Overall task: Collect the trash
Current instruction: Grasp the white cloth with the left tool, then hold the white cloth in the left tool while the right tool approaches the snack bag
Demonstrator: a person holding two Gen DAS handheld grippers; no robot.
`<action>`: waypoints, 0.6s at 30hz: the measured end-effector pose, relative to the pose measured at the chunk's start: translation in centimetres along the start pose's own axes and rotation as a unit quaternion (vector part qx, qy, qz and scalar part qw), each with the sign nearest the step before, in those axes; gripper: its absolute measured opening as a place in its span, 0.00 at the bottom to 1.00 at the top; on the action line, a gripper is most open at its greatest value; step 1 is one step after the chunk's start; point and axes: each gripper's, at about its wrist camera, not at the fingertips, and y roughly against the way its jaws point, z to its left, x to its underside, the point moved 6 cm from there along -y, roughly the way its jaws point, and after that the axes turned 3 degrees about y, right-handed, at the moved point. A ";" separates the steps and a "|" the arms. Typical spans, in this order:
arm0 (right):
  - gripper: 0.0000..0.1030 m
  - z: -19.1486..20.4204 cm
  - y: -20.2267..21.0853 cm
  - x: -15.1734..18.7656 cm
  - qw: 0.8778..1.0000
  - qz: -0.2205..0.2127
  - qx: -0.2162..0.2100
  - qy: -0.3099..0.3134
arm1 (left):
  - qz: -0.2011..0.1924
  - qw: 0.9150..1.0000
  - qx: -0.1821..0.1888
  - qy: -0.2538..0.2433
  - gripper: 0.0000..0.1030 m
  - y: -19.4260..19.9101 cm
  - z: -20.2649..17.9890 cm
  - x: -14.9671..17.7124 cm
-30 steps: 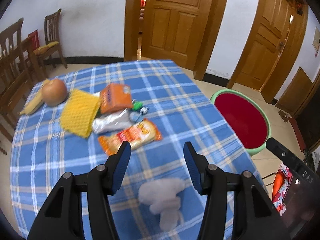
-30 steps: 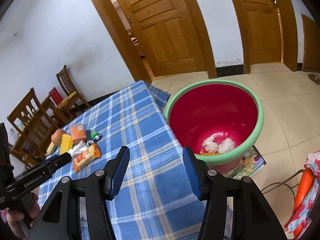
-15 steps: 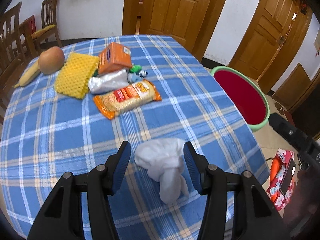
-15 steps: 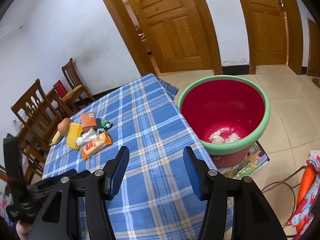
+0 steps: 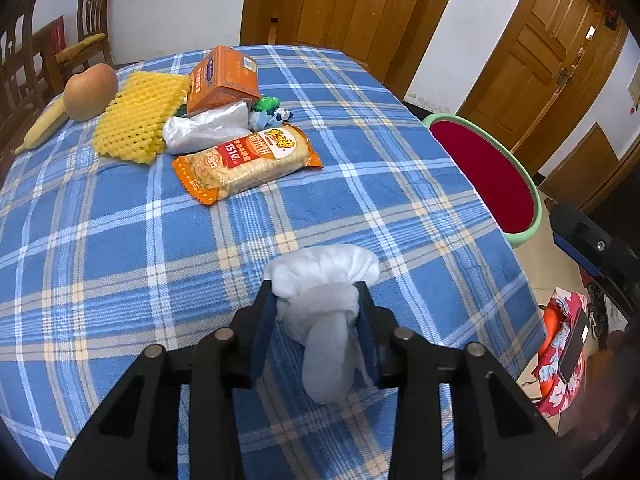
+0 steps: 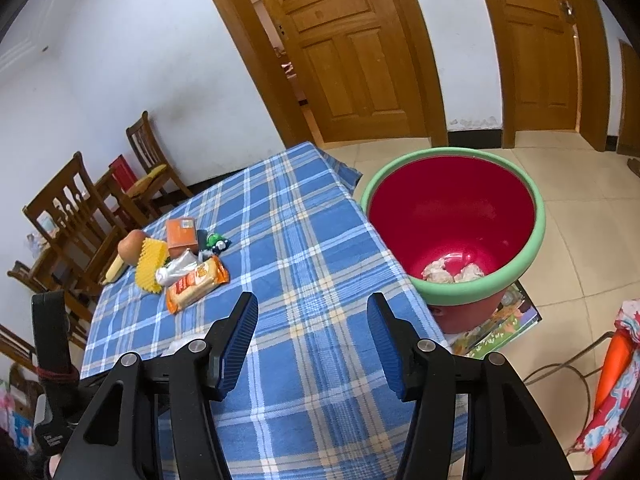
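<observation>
A crumpled white tissue [image 5: 324, 272] lies on the blue plaid tablecloth [image 5: 120, 240] near its front right edge. My left gripper [image 5: 316, 296] points down at it and its jaws are closing, with both blue pads pressing the wad's lower part. My right gripper [image 6: 311, 308] hovers open over the cloth with nothing between its fingers. A red bin with a green rim [image 6: 536, 236] stands on the floor right of the table, with two pale wads [image 6: 440, 272] at its bottom. In the left wrist view only the bin's rim [image 5: 520, 184] and red inside show.
Farther back on the cloth lie a cracker pack [image 5: 248, 164], a silver wrapper [image 5: 204, 128], an orange box [image 5: 224, 80], a yellow foam net [image 5: 140, 124], an apple [image 5: 90, 90] and a banana [image 5: 44, 124]. Wooden chairs [image 6: 80, 208] stand at the left; a floral bag [image 5: 564, 344] sits on the floor.
My left gripper has come down over the tissue and its jaws have narrowed from wide apart onto the wad. The right gripper has stayed almost still and open.
</observation>
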 end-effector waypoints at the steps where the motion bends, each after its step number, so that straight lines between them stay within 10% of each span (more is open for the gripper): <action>1: 0.56 0.1 -0.1 0.0 1.000 0.002 -0.001 0.001 | -0.001 1.000 0.002 -0.001 0.29 0.1 0.0 0.0; 18: 0.62 4.2 -3.2 -0.4 0.998 0.030 -0.027 0.039 | -0.073 0.995 -0.036 0.059 0.26 4.1 6.9 -4.4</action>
